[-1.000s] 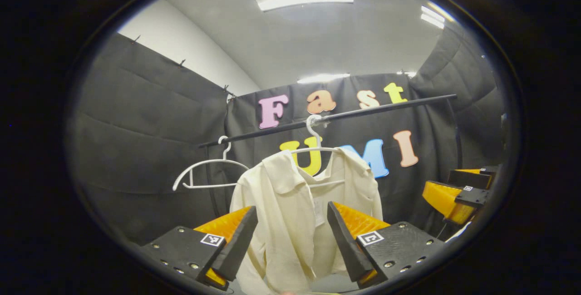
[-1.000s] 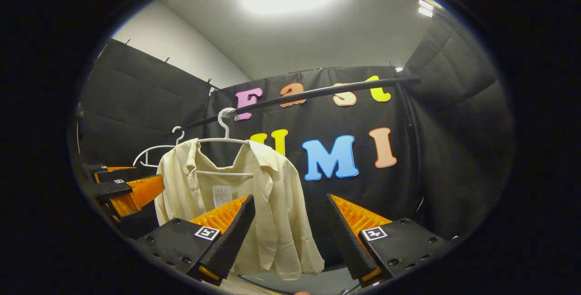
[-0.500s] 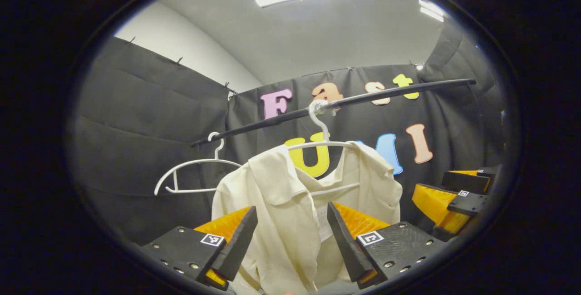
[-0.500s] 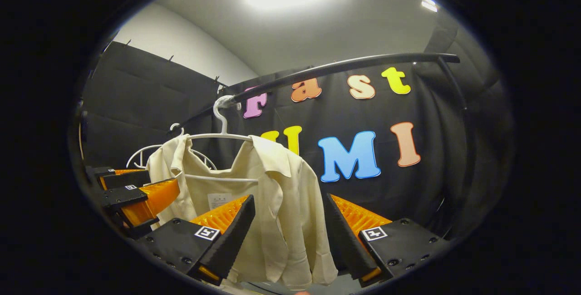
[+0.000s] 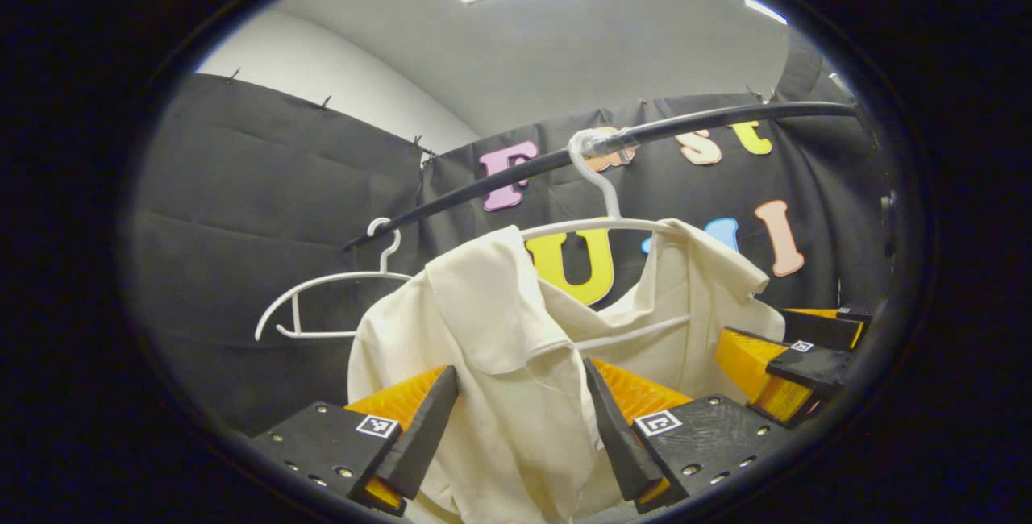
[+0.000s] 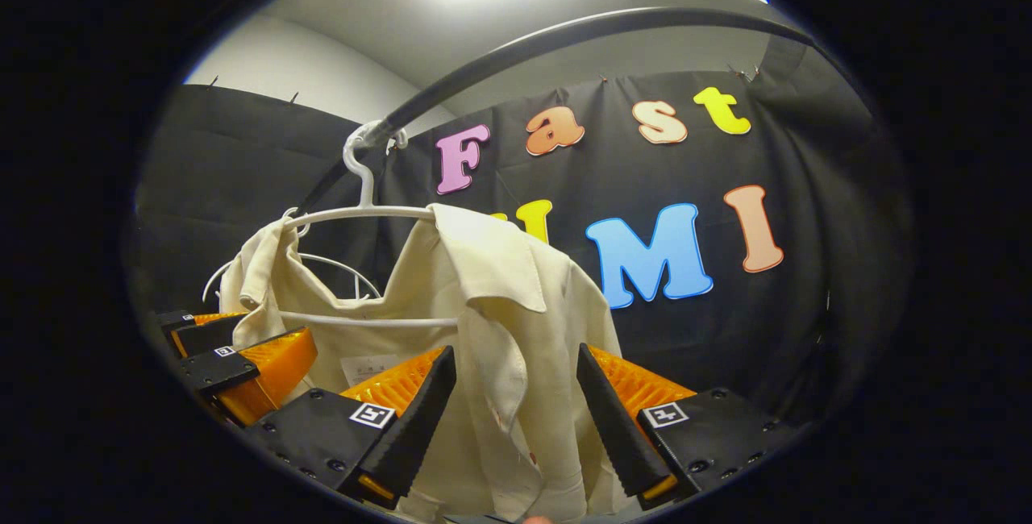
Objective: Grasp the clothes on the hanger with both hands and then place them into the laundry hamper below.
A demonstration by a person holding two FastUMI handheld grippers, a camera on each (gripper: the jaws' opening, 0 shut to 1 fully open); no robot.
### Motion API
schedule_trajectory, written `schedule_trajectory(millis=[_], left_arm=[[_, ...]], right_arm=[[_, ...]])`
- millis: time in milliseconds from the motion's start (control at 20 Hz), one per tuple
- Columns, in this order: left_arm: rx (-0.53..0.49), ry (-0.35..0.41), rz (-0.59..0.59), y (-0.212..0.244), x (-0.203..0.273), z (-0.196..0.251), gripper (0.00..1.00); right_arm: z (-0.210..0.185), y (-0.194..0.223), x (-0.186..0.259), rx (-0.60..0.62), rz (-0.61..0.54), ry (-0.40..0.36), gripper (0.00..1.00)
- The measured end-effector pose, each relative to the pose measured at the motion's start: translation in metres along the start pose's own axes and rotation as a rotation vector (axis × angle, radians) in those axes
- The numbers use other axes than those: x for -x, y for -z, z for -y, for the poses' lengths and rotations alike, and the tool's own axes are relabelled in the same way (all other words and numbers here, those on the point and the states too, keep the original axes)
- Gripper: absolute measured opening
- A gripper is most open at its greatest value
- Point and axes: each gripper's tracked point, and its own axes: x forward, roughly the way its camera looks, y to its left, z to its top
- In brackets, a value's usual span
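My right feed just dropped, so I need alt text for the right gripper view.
A cream shirt hangs on a white hanger from a black rail, and the open right gripper has its fingers on either side of the shirt's front edge, not yet closed. The left gripper shows at the shirt's far side, with an empty hanger behind.

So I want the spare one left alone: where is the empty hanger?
The empty white hanger hangs on the black rail, left of the cream shirt in the left gripper view.
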Motion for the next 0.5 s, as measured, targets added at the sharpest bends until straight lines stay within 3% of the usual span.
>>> schedule_trajectory(millis=[500], left_arm=[[-0.037, -0.127, 0.003, 0.005, -0.022, -0.005, 0.9]], right_arm=[[0.0, 0.009, -0.041, -0.043, -0.001, 0.051, 0.93]])
